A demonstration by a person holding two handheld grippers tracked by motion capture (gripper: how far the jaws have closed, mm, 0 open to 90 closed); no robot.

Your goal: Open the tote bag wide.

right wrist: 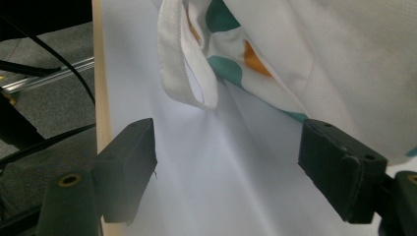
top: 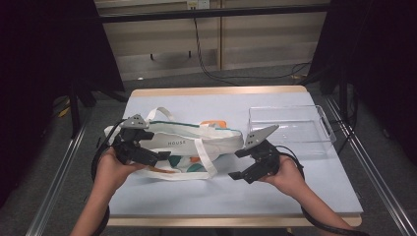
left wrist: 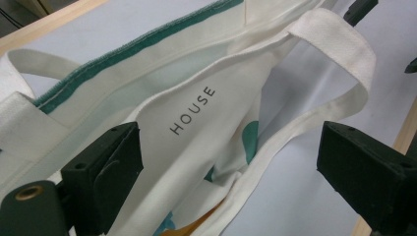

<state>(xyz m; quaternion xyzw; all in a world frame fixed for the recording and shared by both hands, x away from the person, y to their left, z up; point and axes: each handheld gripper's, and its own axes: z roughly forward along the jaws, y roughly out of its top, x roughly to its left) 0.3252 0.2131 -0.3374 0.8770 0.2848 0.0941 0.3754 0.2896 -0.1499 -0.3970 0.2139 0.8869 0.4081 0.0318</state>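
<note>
A white cloth tote bag [top: 189, 140] with green trim, coloured patches and the word HOUSE lies flat on the pale table [top: 221, 196], left of centre. My left gripper [top: 152, 146] is at the bag's left end. In the left gripper view its jaws stand wide apart [left wrist: 228, 147] with the bag's front panel [left wrist: 196, 123] and a handle strap [left wrist: 339, 44] lying between them, not pinched. My right gripper [top: 236, 164] is open just right of the bag. In the right gripper view its jaws [right wrist: 228, 137] frame bare table, with a handle loop [right wrist: 189, 69] and the bag's body [right wrist: 314, 59] ahead.
A clear plastic bin [top: 287, 130] stands on the table at the back right. The table's wooden front edge [top: 231, 220] runs close to the person's forearms. Metal rails and cables lie on the floor on both sides.
</note>
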